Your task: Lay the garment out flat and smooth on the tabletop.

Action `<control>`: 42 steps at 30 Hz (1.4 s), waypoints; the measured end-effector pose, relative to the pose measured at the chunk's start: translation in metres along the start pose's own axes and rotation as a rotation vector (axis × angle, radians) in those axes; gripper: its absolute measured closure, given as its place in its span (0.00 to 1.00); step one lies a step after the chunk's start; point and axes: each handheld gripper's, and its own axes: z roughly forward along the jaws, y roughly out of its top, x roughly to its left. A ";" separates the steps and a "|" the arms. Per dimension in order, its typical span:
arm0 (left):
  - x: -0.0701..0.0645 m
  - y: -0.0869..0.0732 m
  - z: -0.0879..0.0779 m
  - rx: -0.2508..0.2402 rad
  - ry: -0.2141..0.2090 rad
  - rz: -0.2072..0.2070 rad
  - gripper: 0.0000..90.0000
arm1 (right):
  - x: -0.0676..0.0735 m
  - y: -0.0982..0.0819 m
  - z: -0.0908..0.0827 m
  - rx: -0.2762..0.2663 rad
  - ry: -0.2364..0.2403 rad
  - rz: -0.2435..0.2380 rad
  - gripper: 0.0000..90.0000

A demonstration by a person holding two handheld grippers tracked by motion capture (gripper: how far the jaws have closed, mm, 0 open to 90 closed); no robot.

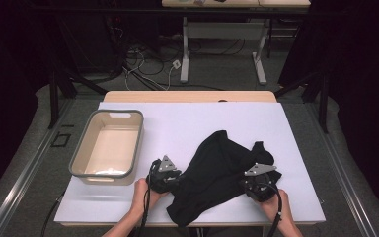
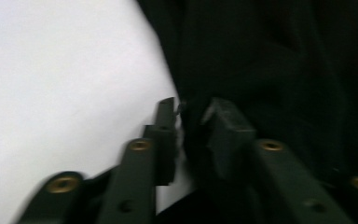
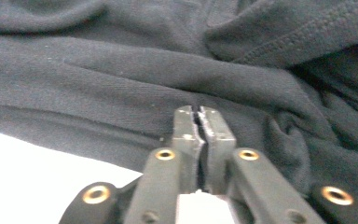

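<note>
- A beige rectangular plastic tub with a grey rim [image 1: 80, 148] stands on the white table top [image 1: 187, 123], well to the left of the crumpled black cotton garment [image 1: 217, 173], its hollow bare.
- The left gripper [image 1: 170, 180] sits between the tub and the garment, right at the garment's left edge, with the person's left hand [image 1: 143, 192] behind it at the near side of the table.
- In the left gripper view the jaws stand close together with a fold of the garment's edge [image 2: 191, 126] caught between them; the picture is blurred, so how firmly the pads press is hard to judge.
- The garment lies heaped right of the tub, toward the table's near edge, with one dark lobe pointing to the far side and another to the right.
- The right gripper [image 1: 259, 185] rests on the garment's right lower part, the right hand [image 1: 276, 205] behind it.
- In the right gripper view its jaws [image 3: 199, 126] are pressed together, tips against a ridge of the dark knit cloth [image 3: 121, 70]; a thin pinch of cloth may be caught, but I cannot tell.
</note>
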 end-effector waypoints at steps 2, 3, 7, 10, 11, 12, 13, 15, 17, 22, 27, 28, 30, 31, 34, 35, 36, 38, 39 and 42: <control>-0.004 0.000 0.000 -0.002 -0.003 0.007 0.95 | 0.000 0.000 -0.001 0.004 -0.007 0.007 0.99; -0.004 0.001 -0.002 0.007 -0.001 0.023 0.96 | 0.001 0.000 -0.002 0.006 -0.017 -0.002 1.00; -0.009 0.001 -0.010 0.009 -0.036 0.030 0.98 | -0.001 -0.001 -0.007 0.011 -0.040 -0.006 1.00; -0.013 -0.001 -0.019 0.025 -0.054 0.057 0.98 | -0.005 -0.005 -0.015 0.010 -0.051 0.009 1.00; -0.015 -0.002 -0.022 0.032 -0.066 0.054 0.98 | -0.006 -0.006 -0.018 0.018 -0.060 0.013 1.00; -0.018 -0.004 -0.025 0.038 -0.075 0.056 0.98 | -0.007 -0.008 -0.021 0.026 -0.061 0.019 1.00; -0.020 -0.005 -0.027 0.050 -0.082 0.065 0.98 | -0.009 -0.010 -0.024 0.036 -0.065 0.020 1.00; -0.026 -0.008 -0.031 0.076 -0.093 0.075 0.98 | -0.013 -0.013 -0.028 0.060 -0.104 0.024 1.00; -0.029 -0.008 -0.032 0.099 -0.105 0.089 0.97 | -0.018 -0.016 -0.029 0.085 -0.147 0.034 1.00; -0.025 -0.004 -0.027 0.109 -0.073 0.092 0.80 | -0.028 -0.017 -0.027 0.083 -0.139 0.057 0.97; -0.010 0.012 -0.019 0.070 -0.006 0.040 0.50 | -0.030 -0.014 -0.030 0.037 -0.141 0.075 0.63; -0.008 0.016 -0.016 0.065 0.009 0.033 0.48 | -0.030 -0.013 -0.029 0.024 -0.135 0.096 0.57; -0.004 0.023 -0.010 0.054 0.024 0.026 0.46 | -0.031 -0.011 -0.029 0.005 -0.122 0.119 0.49; -0.003 0.026 -0.007 0.044 0.037 0.027 0.46 | -0.031 -0.011 -0.027 0.008 -0.115 0.116 0.46; 0.000 0.036 0.005 0.033 0.040 0.023 0.45 | -0.028 -0.011 -0.020 0.036 -0.097 0.104 0.45; 0.000 0.039 0.009 0.035 0.048 0.024 0.45 | -0.028 -0.012 -0.019 0.050 -0.095 0.100 0.45; -0.001 0.041 0.013 0.037 0.048 0.029 0.45 | -0.027 -0.012 -0.018 0.064 -0.091 0.099 0.45; -0.002 0.043 0.022 0.046 0.052 0.041 0.45 | -0.028 -0.015 -0.016 0.059 -0.082 0.106 0.49; -0.003 0.043 0.026 0.055 0.056 0.054 0.46 | -0.029 -0.016 -0.017 0.052 -0.068 0.109 0.52; -0.004 0.038 0.035 0.053 0.068 0.085 0.57 | -0.031 -0.018 -0.018 0.037 -0.060 0.097 0.69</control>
